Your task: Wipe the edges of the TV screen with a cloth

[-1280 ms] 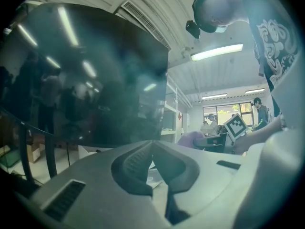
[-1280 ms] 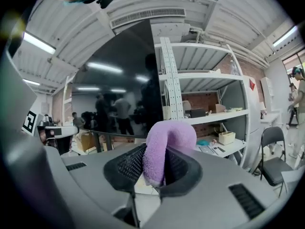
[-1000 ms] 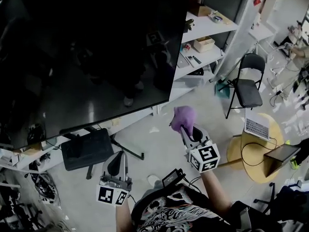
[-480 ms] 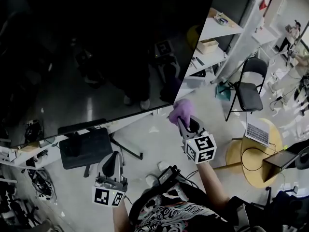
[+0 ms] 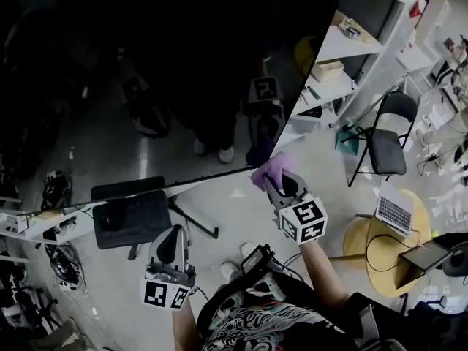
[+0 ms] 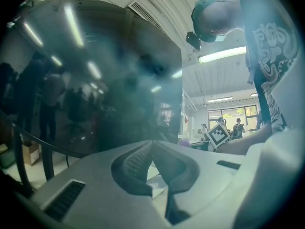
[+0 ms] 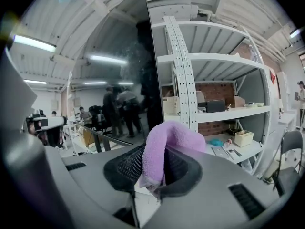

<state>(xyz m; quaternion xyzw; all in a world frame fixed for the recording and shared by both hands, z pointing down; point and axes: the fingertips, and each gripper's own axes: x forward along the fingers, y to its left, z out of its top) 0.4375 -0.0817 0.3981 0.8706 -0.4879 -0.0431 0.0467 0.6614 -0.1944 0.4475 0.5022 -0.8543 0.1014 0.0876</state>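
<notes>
The TV screen (image 5: 146, 79) is a large dark glossy panel filling the upper left of the head view. My right gripper (image 5: 269, 180) is shut on a purple cloth (image 5: 268, 170), which is at the screen's lower right corner, touching or just short of it. In the right gripper view the cloth (image 7: 164, 144) bulges from between the pads (image 7: 128, 168), with the TV's right edge (image 7: 148, 70) straight ahead. My left gripper (image 5: 170, 241) hangs lower left, below the screen's bottom edge, shut and empty. Its closed jaws (image 6: 151, 146) face the dark screen (image 6: 95, 80).
White shelving (image 5: 333, 50) with boxes and small items stands right of the TV. A black folding chair (image 5: 387, 141) and a round wooden table (image 5: 362, 232) with a laptop are at the right. A black stand base (image 5: 131, 221) and cables lie under the screen.
My right gripper with the cloth has moved up and left, from the floor side to the TV's lower right corner. The left gripper has shifted a little towards the screen.
</notes>
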